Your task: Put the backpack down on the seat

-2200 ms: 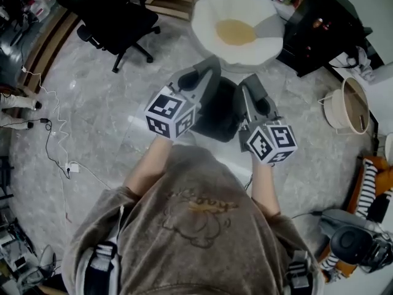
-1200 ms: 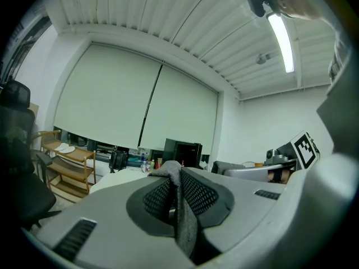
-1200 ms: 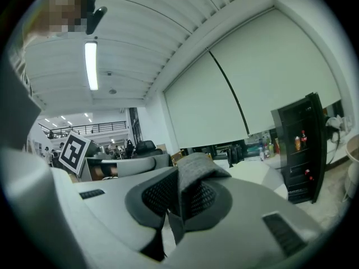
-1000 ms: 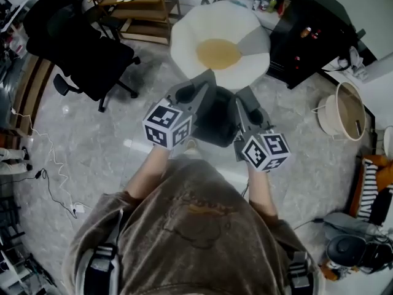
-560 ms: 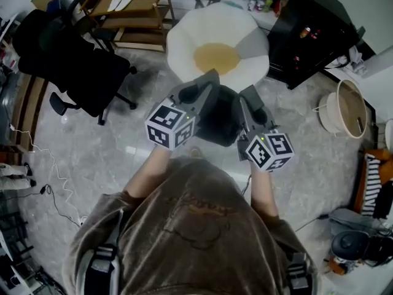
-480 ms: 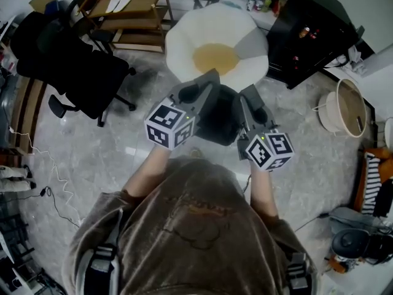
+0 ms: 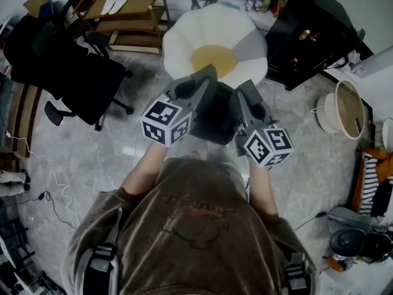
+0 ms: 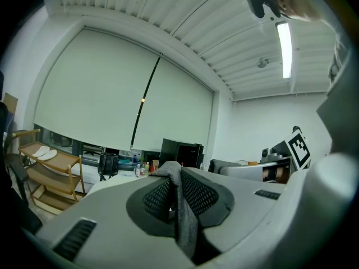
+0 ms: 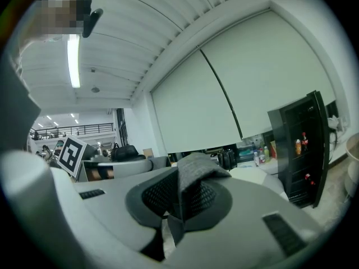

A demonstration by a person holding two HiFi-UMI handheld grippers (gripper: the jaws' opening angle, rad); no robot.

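**Backpack held up by two straps, just short of the seat**

The left gripper (image 8: pixel 177 178) has its fingers (image 8: pixel 156 198) closed almost together on a grey strap (image 8: pixel 184 217). The strap stands up in a fold between the mesh pads and runs down behind them. The right gripper (image 9: pixel 178 192) grips the same way: its fingers (image 9: pixel 152 198) pinch a second strap (image 9: pixel 193 170), also grey, which bulges over the fingertips.

From the head view the two grippers sit side by side, with both pairs of fingers pointing away from the person. The dark backpack (image 7: pixel 215 112) hangs between and beneath the fingers. It is slung from the clamped straps above the pale marbled floor (image 7: pixel 92 158).

The seat (image 7: pixel 178 35) is a white, petal-edged cushion with a yellow centre, and it lies just beyond the fingertips. The far edge of the backpack overlaps the near rim of the seat in this view. Whether the two touch cannot be told.

Well to the left of the left fingers stands a black office chair (image 7: pixel 67 66). Beyond the chair is a wooden shelf (image 7: pixel 132 14) carrying a pair of light slippers (image 7: pixel 113 2). Beyond and to the right of the right fingers stands a black cabinet (image 7: pixel 313 35). Further right, apart from everything held, a round pale basket (image 7: pixel 341 106) sits on the floor.
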